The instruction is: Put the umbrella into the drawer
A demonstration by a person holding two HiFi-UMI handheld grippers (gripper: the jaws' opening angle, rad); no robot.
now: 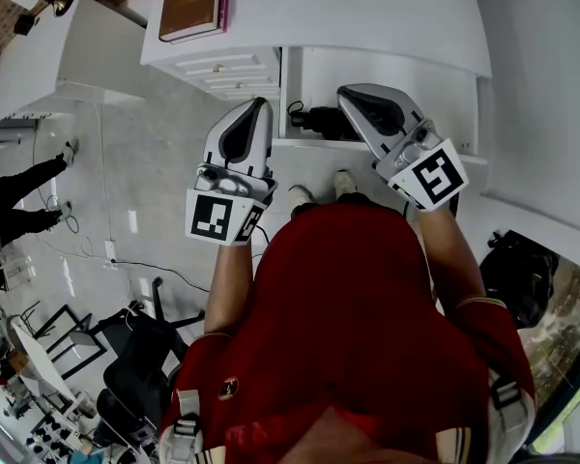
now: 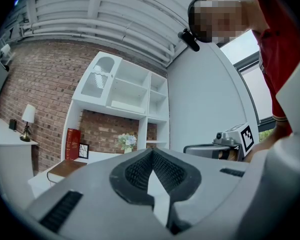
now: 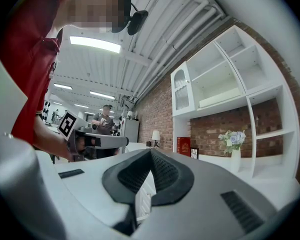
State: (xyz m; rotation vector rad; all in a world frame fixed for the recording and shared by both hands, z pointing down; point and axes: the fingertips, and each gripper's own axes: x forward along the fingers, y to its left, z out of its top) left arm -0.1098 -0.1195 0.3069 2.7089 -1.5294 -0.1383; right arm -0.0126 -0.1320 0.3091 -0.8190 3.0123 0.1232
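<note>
In the head view a black folded thing with a strap, apparently the umbrella [image 1: 316,119], lies in the open white compartment [image 1: 387,66] of the cabinet, between my two grippers. My left gripper [image 1: 254,106] is held level just left of it, jaws together and empty. My right gripper [image 1: 352,93] hovers over the compartment's front, to the right of the black thing, also shut and empty. In the left gripper view the left gripper [image 2: 151,154] has its pads meeting at the tip. The right gripper [image 3: 151,151] looks the same in its own view. Neither gripper view shows the umbrella.
A brown book [image 1: 188,3] lies on the white cabinet top. Closed drawers [image 1: 227,71] sit left of the open compartment. A black bag [image 1: 522,271] is on the floor at the right, and black chairs [image 1: 140,356] and cables at the left. White shelves [image 2: 130,91] on a brick wall hold a vase [image 3: 234,159].
</note>
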